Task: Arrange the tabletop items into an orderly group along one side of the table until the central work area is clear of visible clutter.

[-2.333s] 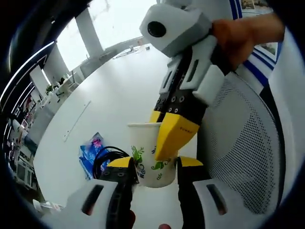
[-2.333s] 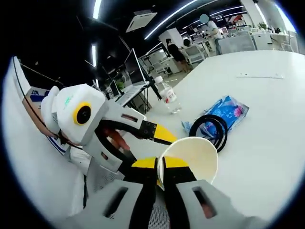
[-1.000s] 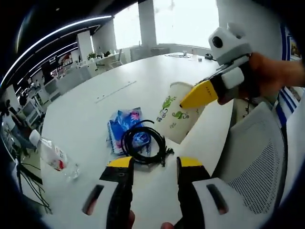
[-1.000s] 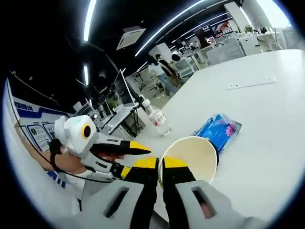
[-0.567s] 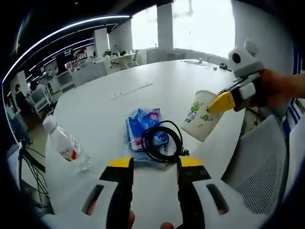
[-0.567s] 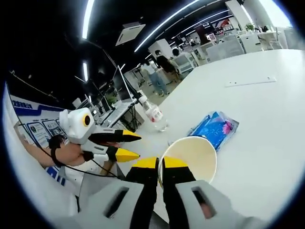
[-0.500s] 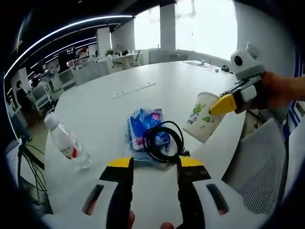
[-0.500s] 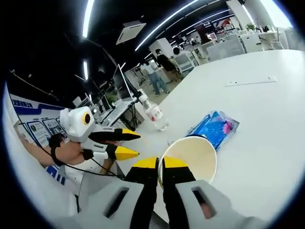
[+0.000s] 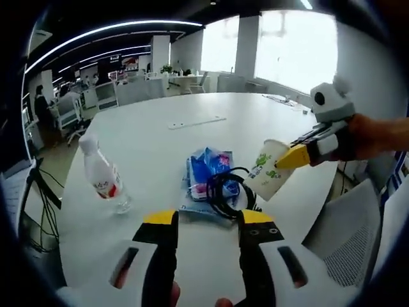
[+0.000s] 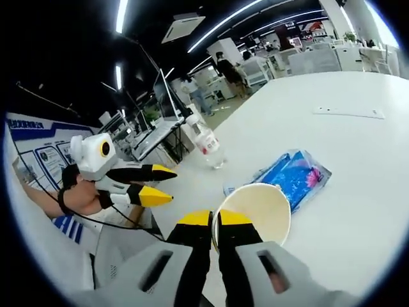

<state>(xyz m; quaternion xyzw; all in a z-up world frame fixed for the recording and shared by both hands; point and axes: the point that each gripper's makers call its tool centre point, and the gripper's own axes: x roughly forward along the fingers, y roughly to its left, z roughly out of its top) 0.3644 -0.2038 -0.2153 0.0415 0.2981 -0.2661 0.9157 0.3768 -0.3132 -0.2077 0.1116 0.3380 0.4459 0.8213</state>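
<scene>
In the left gripper view my left gripper [image 9: 206, 220] stands open over the near edge of the white table [image 9: 153, 147], nothing between its yellow tips. Beyond it lie a blue packet [image 9: 208, 176] with a coiled black cable [image 9: 227, 190] on top. The right gripper [image 9: 300, 155] comes in from the right, shut on the rim of a white paper cup with green print [image 9: 266, 179], held tilted above the table. In the right gripper view my right gripper [image 10: 215, 220] pinches the cup's rim [image 10: 252, 214]; the left gripper [image 10: 146, 183] shows open at the left.
A clear water bottle with a red label [image 9: 104, 179] stands at the left, also seen as the bottle [image 10: 203, 146] in the right gripper view. A thin white strip [image 9: 197, 121] lies farther out on the table. A mesh chair [image 9: 348, 230] stands at the right; office desks fill the background.
The left gripper has let go of the cup and drawn back; the right gripper has carried the cup away from it. Both cameras moved, bringing bottle and packet into view.
</scene>
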